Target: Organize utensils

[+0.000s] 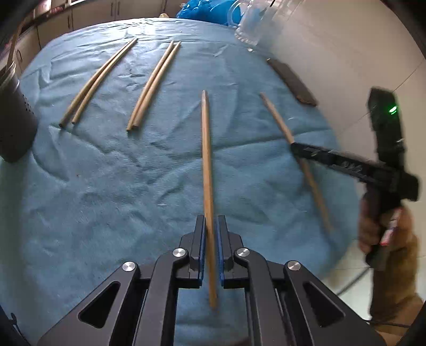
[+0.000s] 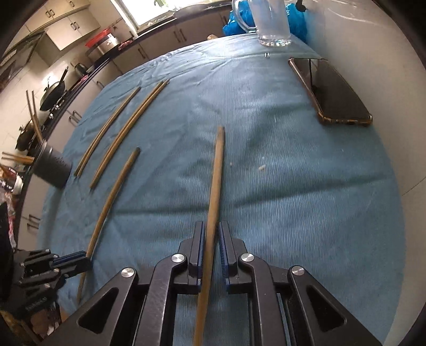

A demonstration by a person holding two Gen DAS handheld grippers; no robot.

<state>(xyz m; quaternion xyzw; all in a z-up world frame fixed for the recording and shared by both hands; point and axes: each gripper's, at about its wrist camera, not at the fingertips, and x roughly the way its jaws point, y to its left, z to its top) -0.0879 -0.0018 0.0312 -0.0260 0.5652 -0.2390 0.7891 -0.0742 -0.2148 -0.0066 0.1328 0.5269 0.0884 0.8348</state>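
Note:
My left gripper is shut on a single wooden chopstick, which points away over the blue cloth. My right gripper is shut on another chopstick, also pointing forward. Each view shows the other tool. The right gripper comes in from the right edge, pinching its chopstick. The left gripper sits at the lower left with its chopstick. Two pairs of chopsticks lie side by side on the cloth further back.
A dark perforated utensil holder stands at the table's left edge. A phone lies at the right, and a glass mug stands at the far edge before a blue bag. A person's hand grips the right tool. Kitchen counters lie beyond.

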